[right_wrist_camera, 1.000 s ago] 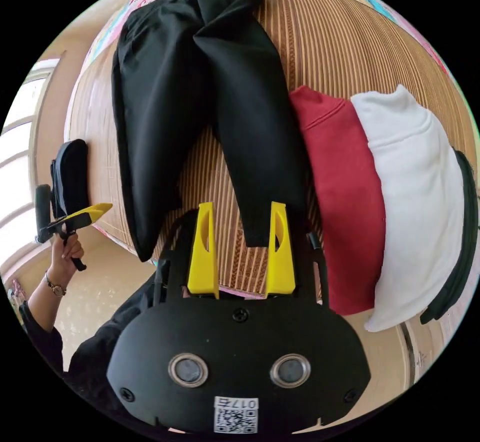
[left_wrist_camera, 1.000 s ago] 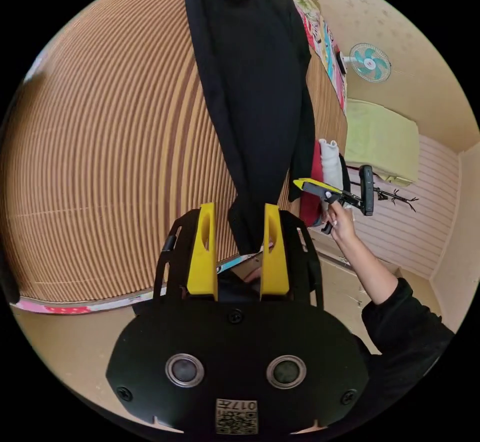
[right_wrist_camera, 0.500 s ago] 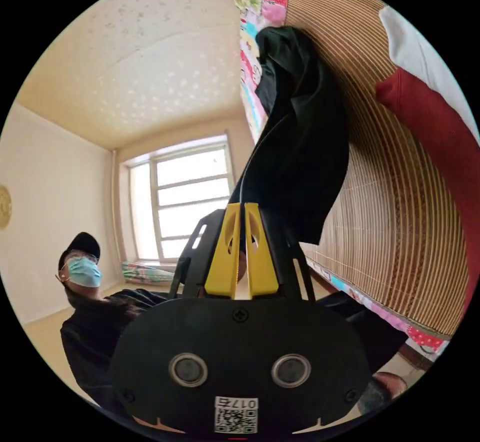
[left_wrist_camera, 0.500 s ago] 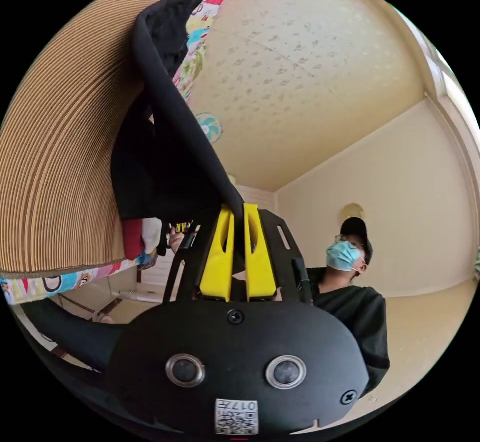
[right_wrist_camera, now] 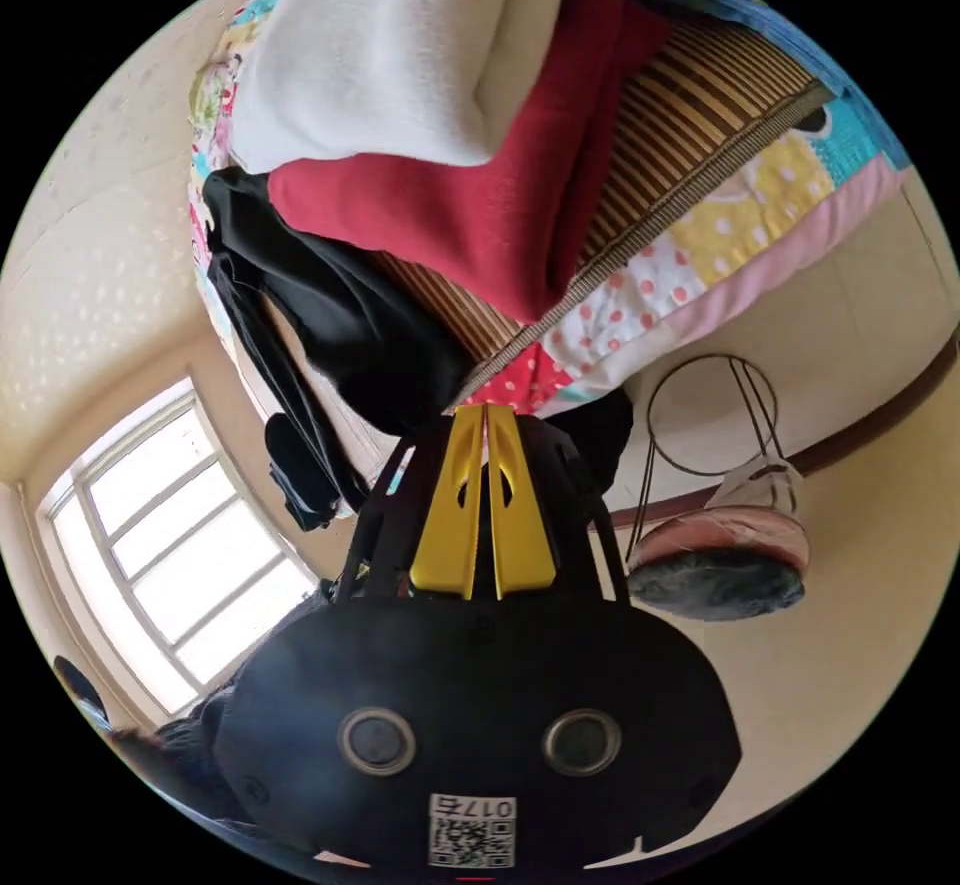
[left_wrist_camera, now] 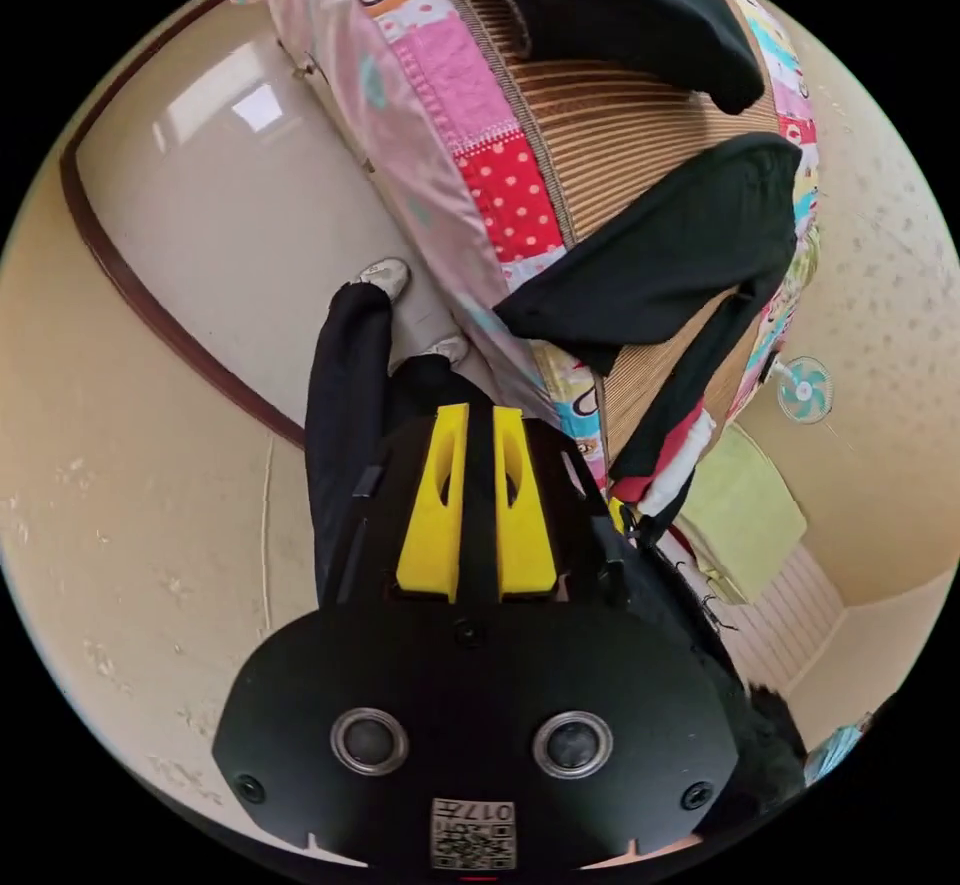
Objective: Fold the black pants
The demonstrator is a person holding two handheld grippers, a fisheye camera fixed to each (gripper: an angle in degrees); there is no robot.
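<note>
In the left gripper view, the left gripper [left_wrist_camera: 476, 415] has its two yellow jaws drawn close together with only a narrow dark slot between them; whether black cloth sits in that slot cannot be told against the dark behind it. Past the jaws stands the person's black-clad leg [left_wrist_camera: 340, 425] on the pale glossy floor [left_wrist_camera: 215, 185]. The black pants [left_wrist_camera: 680, 255] lie on the striped brown bamboo mat [left_wrist_camera: 620, 125] that covers the bed, one part draped over the mat's edge and onto the colourful patchwork quilt [left_wrist_camera: 480, 175] that hangs down the bed's side, another part further along the mat toward its far edge. At the mat's far corner a strip of red and white folded clothes [left_wrist_camera: 665, 465] shows, with a teal fan [left_wrist_camera: 803, 390] on the wall beyond. In the right gripper view, the right gripper [right_wrist_camera: 485, 420] has its yellow jaws nearly touching at the tips, and what they hold, if anything, cannot be told. Just beyond the tips the black pants [right_wrist_camera: 350, 325] hang bunched over the mat's edge. On the mat beside them lies a folded red garment [right_wrist_camera: 470, 215] with a folded white fleece garment [right_wrist_camera: 390, 45] on top. A wire stand [right_wrist_camera: 715, 415] rests on the floor by the bed, and a bright window [right_wrist_camera: 170, 565] shows to one side.
</note>
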